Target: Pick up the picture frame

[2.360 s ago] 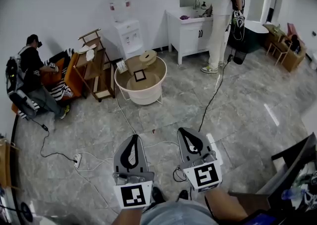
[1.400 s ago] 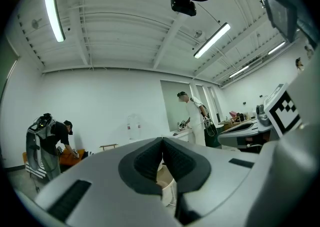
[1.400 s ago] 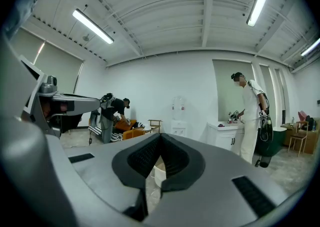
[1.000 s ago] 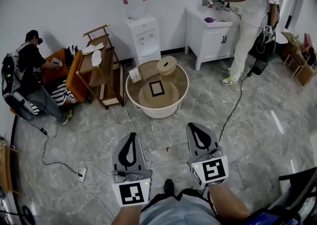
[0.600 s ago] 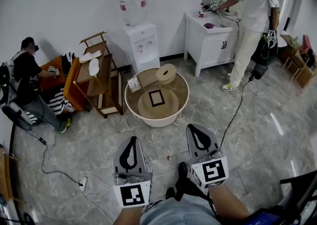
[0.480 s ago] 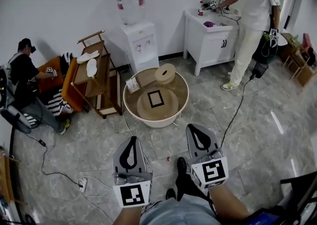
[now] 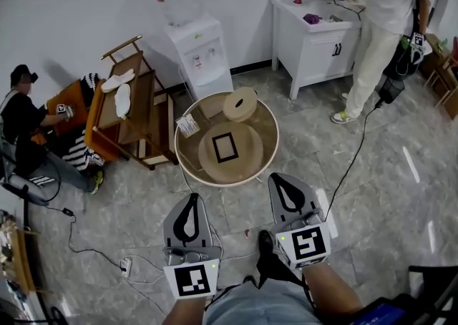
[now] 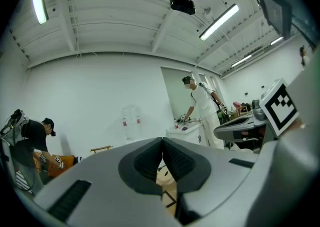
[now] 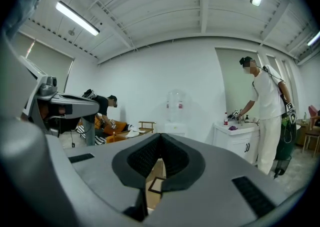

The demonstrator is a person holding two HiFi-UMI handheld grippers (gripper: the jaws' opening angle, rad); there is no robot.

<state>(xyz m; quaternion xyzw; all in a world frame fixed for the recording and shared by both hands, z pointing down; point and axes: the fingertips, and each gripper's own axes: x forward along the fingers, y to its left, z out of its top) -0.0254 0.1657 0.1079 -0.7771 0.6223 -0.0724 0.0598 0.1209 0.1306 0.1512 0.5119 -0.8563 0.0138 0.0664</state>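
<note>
You stand on a grey tiled floor (image 7: 372,173). A white cabinet (image 7: 315,44) is ahead to your right, where a standing person (image 7: 383,30) works. A wooden rack (image 7: 136,112) is to your left, beside a crouching person (image 7: 25,123). A water dispenser (image 7: 197,44) stands against the wall between them. Straight ahead of you is the round worktop (image 7: 266,124) with its raised white rim. Your left tool (image 7: 192,202) and right tool (image 7: 279,182) hover side by side short of it, each with its jaws pressed together on nothing. A round board (image 7: 250,157) lies in the middle of the worktop and a wooden spool (image 7: 240,104) sits at the far side. The dark-edged picture frame (image 7: 225,147) lies flat on the board, well apart from both tools. A small card (image 7: 187,126) leans at the left rim.
</note>
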